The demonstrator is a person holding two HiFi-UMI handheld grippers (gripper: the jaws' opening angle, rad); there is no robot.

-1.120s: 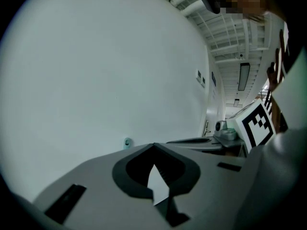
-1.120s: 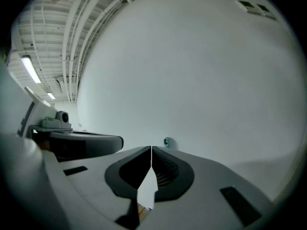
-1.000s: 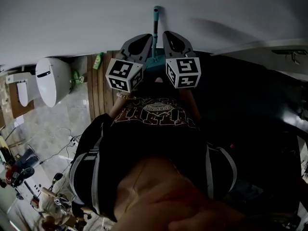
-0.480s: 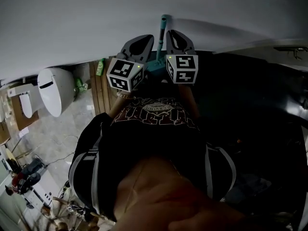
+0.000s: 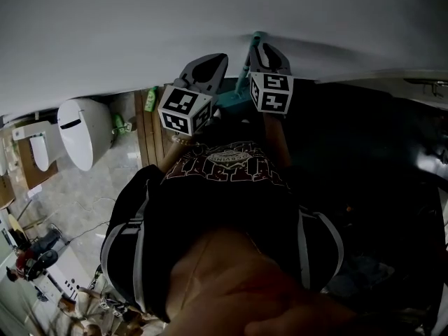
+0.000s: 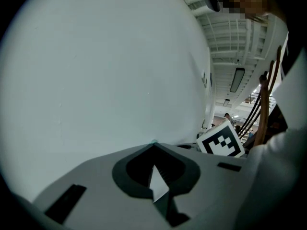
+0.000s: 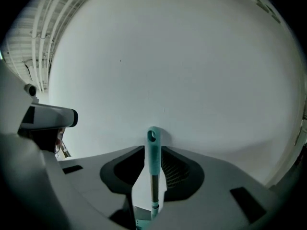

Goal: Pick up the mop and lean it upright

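The mop's teal handle (image 5: 246,68) rises against the white wall (image 5: 140,26), and its teal head (image 5: 233,101) lies low between the two marker cubes. My right gripper (image 5: 262,47) is shut on the handle. In the right gripper view the handle (image 7: 153,152) stands upright between the jaws of the right gripper (image 7: 152,147), its tip with a hanging hole just above them. My left gripper (image 5: 213,60) is to the left of the handle, shut with nothing in it. The left gripper view shows the left gripper (image 6: 153,145) facing bare wall.
A white toilet (image 5: 84,128) stands at the left, with a green bottle (image 5: 150,99) beside wooden floor slats (image 5: 143,142). The person's dark shirt fills the middle. A dark surface (image 5: 364,152) spreads at the right. Cables and clutter lie at the lower left.
The right gripper has moved to the right along the wall with the mop handle, whose top now leans rightward. The left gripper stayed about where it was, so the two stand further apart.
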